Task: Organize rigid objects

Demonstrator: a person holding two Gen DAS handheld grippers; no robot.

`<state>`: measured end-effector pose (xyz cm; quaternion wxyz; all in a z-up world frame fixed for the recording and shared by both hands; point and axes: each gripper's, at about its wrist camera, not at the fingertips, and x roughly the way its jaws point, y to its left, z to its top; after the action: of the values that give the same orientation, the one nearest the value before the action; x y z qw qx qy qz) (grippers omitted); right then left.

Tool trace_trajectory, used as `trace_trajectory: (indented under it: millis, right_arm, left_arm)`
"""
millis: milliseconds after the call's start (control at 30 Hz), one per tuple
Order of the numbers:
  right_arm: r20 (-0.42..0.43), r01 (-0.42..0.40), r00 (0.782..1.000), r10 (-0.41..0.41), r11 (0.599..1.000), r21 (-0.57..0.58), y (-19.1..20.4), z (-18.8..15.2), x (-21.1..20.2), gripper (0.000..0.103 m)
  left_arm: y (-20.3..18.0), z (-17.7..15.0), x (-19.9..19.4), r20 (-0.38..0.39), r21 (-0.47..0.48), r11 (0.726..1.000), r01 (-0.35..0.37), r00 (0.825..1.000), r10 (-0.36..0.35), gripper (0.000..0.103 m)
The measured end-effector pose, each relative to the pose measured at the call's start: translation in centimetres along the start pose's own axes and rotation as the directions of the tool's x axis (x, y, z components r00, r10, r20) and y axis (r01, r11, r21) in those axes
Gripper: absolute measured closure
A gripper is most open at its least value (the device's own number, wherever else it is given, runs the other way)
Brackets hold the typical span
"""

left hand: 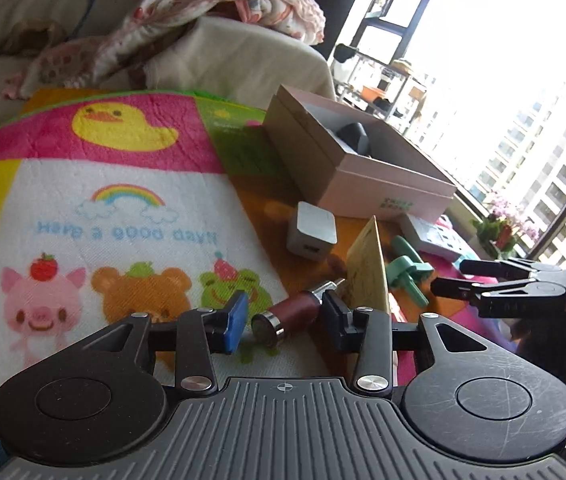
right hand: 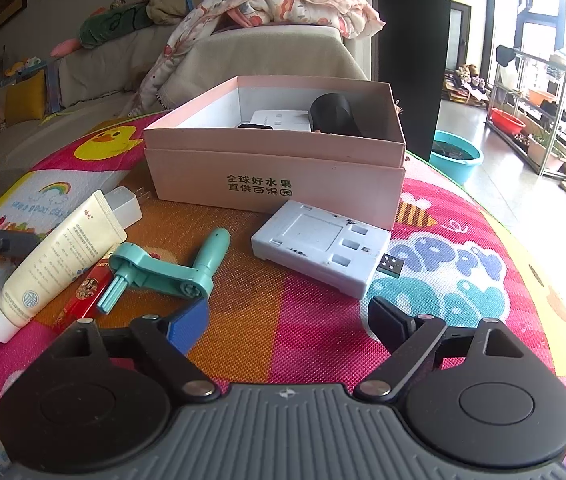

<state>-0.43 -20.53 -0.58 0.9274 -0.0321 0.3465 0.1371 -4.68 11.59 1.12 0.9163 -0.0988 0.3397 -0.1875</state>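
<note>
My left gripper (left hand: pixel 285 322) is open around a dark red metal cylinder (left hand: pixel 289 314) lying on the mat; its pads stand apart from it on both sides. A cream tube (left hand: pixel 367 276) stands just behind it and also shows in the right wrist view (right hand: pixel 57 264). My right gripper (right hand: pixel 287 320) is open and empty above the mat, in front of a pale blue-grey flat device (right hand: pixel 321 246). A teal plastic crank (right hand: pixel 167 270) lies to its left. The pink open box (right hand: pixel 275 176) holds a black object (right hand: pixel 333 114) and a white item (right hand: pixel 279 120).
A white charger cube (left hand: pixel 311 236) lies by the box. A red flat packet (right hand: pixel 87 296) lies under the tube. A small USB dongle (right hand: pixel 393 266) lies by the grey device. The colourful mat (left hand: pixel 103 208) covers a round table; a sofa with blankets stands behind.
</note>
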Motion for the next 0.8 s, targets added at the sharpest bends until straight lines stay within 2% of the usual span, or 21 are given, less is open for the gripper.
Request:
trace_trajectory:
  millis: [67, 167, 300, 400, 567, 633, 733, 800]
  right_arm:
    - [0.0, 0.001, 1.0, -0.001, 1.0, 0.0, 0.0, 0.0, 0.0, 0.016]
    - [-0.001, 0.002, 1.0, -0.002, 1.0, -0.002, 0.0, 0.0, 0.0, 0.015]
    - [0.0, 0.003, 1.0, -0.003, 1.0, -0.002, 0.0, 0.0, 0.0, 0.015]
    - [0.001, 0.004, 1.0, -0.004, 1.0, 0.001, 0.0, 0.0, 0.0, 0.015]
    - [0.002, 0.002, 1.0, -0.002, 1.0, 0.003, 0.0, 0.0, 0.0, 0.015]
    - [0.004, 0.0, 1.0, 0.0, 1.0, 0.002, 0.1, 0.0, -0.1, 0.015]
    - [0.028, -0.023, 0.999, 0.023, 1.0, -0.006, 0.2, -0.1, -0.6, 0.015]
    - [0.055, -0.061, 0.997, 0.061, 0.998, -0.01, 0.4, -0.1, -1.2, 0.015]
  left_arm:
    - [-1.6, -0.2, -1.4, 0.034, 0.065, 0.998, 0.008, 0.999, -0.011, 0.059]
    - [-3.8, -0.1, -1.6, -0.007, 0.12, 0.988, 0.095, 0.995, -0.095, 0.059]
    - [-6.2, -0.5, 0.8, -0.056, 0.214, 0.976, 0.053, 0.998, -0.042, 0.059]
    - [-7.4, -0.7, 2.7, -0.043, 0.251, 0.968, 0.013, 0.999, -0.002, 0.059]
    - [-8.2, -0.7, 4.5, -0.028, 0.252, 0.968, 0.004, 1.0, 0.003, 0.06]
    - [-7.8, -0.7, 4.3, -0.037, 0.234, 0.972, 0.025, 0.999, -0.016, 0.072]
    - [-6.9, -0.8, 3.1, -0.036, 0.196, 0.98, 0.021, 0.999, -0.015, 0.078]
    - [-6.3, -1.3, 2.1, -0.036, 0.178, 0.984, -0.005, 0.999, 0.012, 0.078]
